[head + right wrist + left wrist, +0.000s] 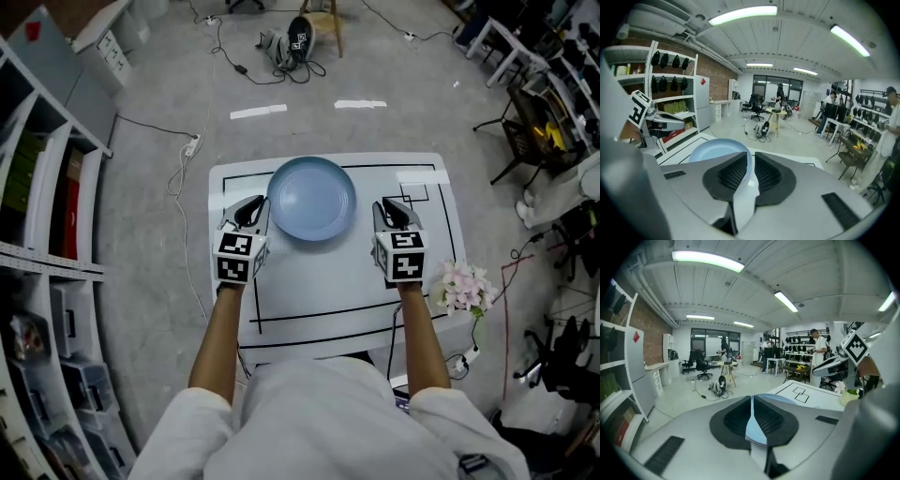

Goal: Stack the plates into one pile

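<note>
On the white table (pixel 328 281), one blue plate (pixel 311 198).

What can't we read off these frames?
- How many are stacked: the head view looks straight down on the plate, so anything beneath it is hidden.
- Its near rim: in the gripper views, the left gripper and right gripper cover it.
- Table near edge: in the head view, partly hidden by the person's torso.

The head view looks steeply down from well above the table (pixel 328 291). Each gripper view sits close behind its own jaws (a wide-angle look), facing slightly downward across the room. All three share the blue plate (pixel 311 198).
</note>
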Action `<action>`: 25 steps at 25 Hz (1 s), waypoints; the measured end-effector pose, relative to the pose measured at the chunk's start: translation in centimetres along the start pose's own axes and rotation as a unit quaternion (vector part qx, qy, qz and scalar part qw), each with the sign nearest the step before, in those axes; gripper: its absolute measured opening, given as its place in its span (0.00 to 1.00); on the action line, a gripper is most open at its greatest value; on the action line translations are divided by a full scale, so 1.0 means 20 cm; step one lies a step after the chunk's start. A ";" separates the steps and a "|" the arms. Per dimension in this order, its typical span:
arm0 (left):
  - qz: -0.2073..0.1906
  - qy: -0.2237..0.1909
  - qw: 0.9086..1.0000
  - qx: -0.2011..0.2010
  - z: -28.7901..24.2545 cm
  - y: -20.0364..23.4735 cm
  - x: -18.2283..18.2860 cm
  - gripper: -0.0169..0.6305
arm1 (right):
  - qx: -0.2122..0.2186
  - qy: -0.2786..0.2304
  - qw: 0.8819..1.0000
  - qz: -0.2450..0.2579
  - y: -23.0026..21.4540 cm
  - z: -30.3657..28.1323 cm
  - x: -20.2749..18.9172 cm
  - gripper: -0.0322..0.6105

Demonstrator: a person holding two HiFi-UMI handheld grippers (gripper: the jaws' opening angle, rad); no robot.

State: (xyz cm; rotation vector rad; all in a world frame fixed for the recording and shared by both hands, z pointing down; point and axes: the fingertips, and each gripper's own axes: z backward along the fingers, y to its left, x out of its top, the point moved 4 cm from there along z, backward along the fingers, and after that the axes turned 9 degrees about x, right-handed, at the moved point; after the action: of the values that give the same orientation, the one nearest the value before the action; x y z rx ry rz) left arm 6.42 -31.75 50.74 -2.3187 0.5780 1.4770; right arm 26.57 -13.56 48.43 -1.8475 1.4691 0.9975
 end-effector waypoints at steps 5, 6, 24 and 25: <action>-0.018 -0.063 0.998 0.010 0.26 0.00 0.23 0.06 | -0.012 -0.070 0.996 0.049 0.07 0.33 0.18 0.07; -0.021 -0.074 0.997 0.013 0.32 0.00 0.27 0.06 | -0.011 -0.079 0.995 0.064 0.10 0.38 0.22 0.07; -0.110 -0.202 0.973 0.007 1.00 -0.17 0.72 0.06 | 0.012 -0.173 0.974 0.147 0.49 0.95 0.54 0.07; -0.108 -0.210 0.972 0.006 1.02 -0.18 0.73 0.06 | 0.012 -0.174 0.974 0.148 0.50 0.96 0.54 0.07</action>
State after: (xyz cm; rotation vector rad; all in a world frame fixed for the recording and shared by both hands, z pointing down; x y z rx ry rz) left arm -2.04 -21.12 29.28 -1.8998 0.2088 1.7731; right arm 14.33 -6.30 28.79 -1.3708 1.5508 1.3591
